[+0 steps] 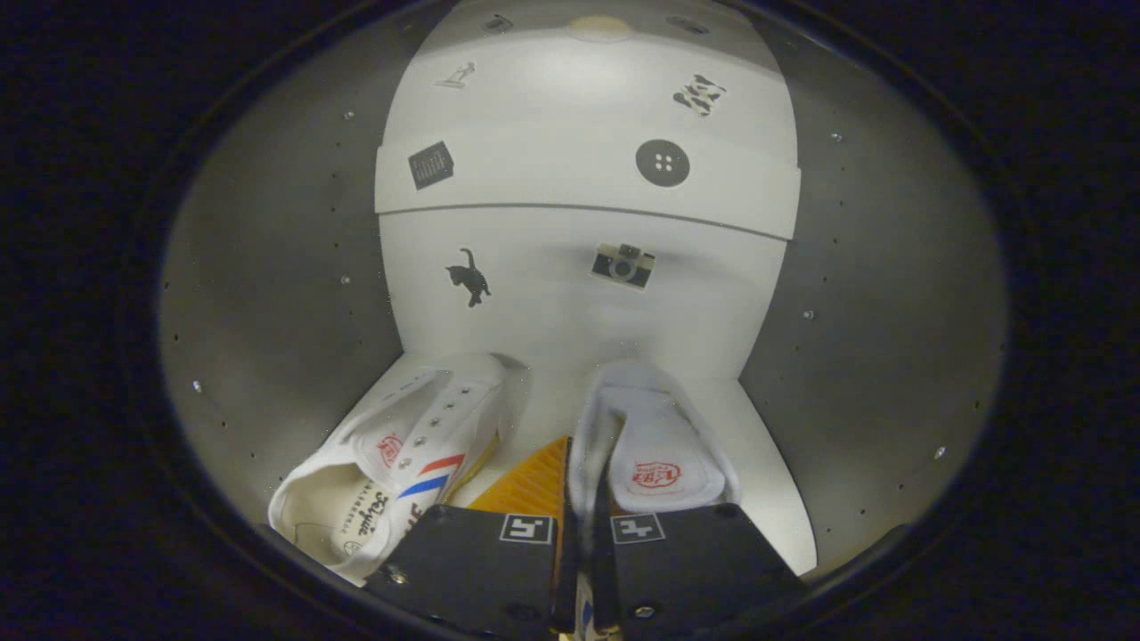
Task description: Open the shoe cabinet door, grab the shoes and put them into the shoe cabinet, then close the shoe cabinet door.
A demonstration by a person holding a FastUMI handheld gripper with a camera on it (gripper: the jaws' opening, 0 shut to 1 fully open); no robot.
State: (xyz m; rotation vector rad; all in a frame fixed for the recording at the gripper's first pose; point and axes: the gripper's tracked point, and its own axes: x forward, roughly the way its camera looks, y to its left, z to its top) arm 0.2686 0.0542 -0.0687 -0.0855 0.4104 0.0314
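Observation:
I am looking into the shoe cabinet (267,267), which has grey side walls and a white back panel. Two white shoes are inside on its white floor. The left shoe (392,463), with red and blue stripes, lies tipped on its side just ahead of my left finger, and its orange ribbed sole (532,485) faces the other shoe. The right shoe (655,445) stands upright with a red logo on its tongue. My gripper (583,527) is shut on the right shoe's left side wall at the collar, both fingers pressed close together.
The white back panel (579,294) carries small stickers: a cat, a camera, a button. A horizontal seam crosses it halfway up. Small screws dot the grey side walls (873,294) that close in on both sides.

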